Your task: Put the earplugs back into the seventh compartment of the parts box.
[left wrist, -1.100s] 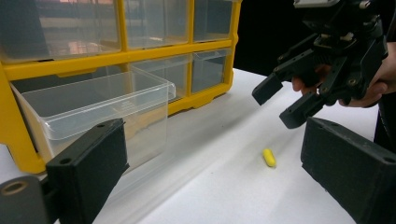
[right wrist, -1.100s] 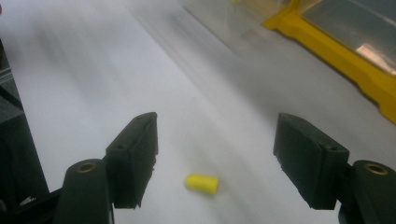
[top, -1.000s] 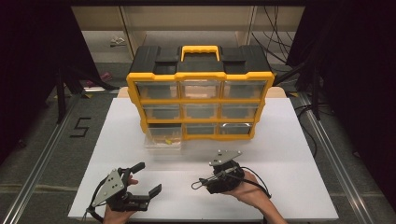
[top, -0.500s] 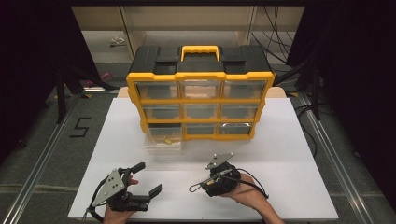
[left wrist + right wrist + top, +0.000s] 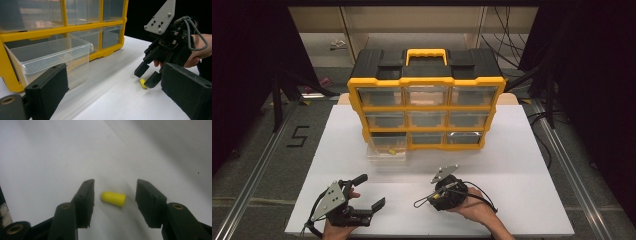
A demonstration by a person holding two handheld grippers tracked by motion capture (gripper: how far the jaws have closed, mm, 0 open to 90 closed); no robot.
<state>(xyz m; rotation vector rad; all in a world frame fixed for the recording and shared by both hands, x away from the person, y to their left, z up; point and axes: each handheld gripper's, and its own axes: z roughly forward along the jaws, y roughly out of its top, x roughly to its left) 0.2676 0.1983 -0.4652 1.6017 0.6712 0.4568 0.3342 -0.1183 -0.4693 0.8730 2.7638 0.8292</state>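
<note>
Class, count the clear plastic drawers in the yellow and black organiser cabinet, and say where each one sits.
9, in three rows of three in the yellow and black organiser cabinet. Eight are pushed in; the bottom-left clear plastic drawer is pulled out onto the white table.

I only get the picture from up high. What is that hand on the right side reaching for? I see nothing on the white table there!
Observer: A small yellow rounded plug lies on the white table, between the open jaws of the right gripper.
Child: Did it grab it?
Observer: No. In the right gripper view there is a gap on each side of the plug, so neither jaw touches it.
Child: Is the see-through drawer holding anything?
Observer: The pulled-out clear plastic drawer of the yellow and black organiser cabinet looks empty in the left gripper view.
Child: And the other gripper?
Observer: The left gripper has its jaws wide apart with nothing between them.
</note>
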